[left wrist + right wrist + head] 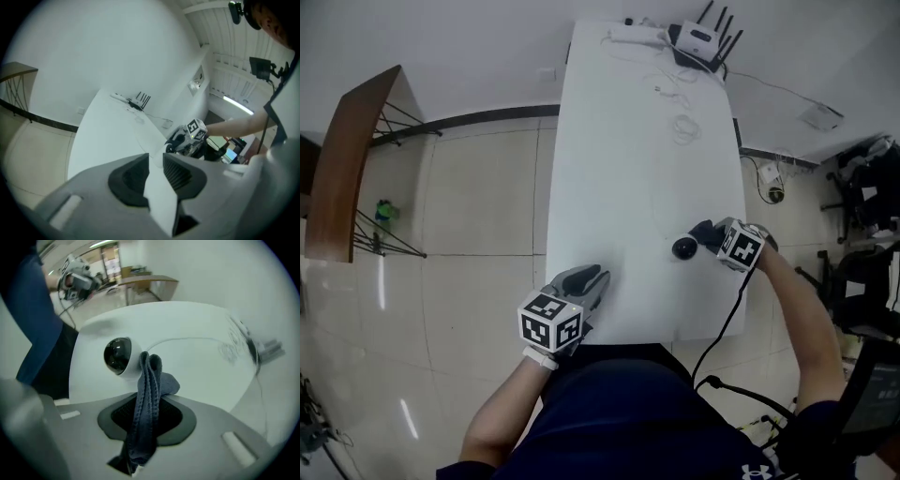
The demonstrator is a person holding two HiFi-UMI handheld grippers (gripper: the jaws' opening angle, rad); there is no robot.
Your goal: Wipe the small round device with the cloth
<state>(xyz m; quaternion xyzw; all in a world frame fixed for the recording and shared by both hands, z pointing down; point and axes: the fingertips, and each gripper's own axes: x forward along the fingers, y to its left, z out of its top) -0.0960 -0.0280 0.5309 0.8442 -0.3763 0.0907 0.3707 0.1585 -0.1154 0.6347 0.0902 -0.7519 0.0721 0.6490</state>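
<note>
The small round device (683,248), a white body with a black dome (118,355), sits on the white table (619,169) near its right edge. My right gripper (705,234) is just right of it and points down. It is shut on a dark blue-grey cloth (147,390). The bunched end of the cloth lies against the device's white side. My left gripper (592,279) hovers at the table's front edge, well left of the device. Its jaws (156,161) stand a narrow gap apart, and only white table shows between them.
A router (698,37) with antennas, a power strip (636,35) and thin cables (680,122) lie at the table's far end. A wooden shelf (352,159) stands on the floor at left. Chairs and gear (872,272) crowd the right. A black cable (727,328) trails from my right gripper.
</note>
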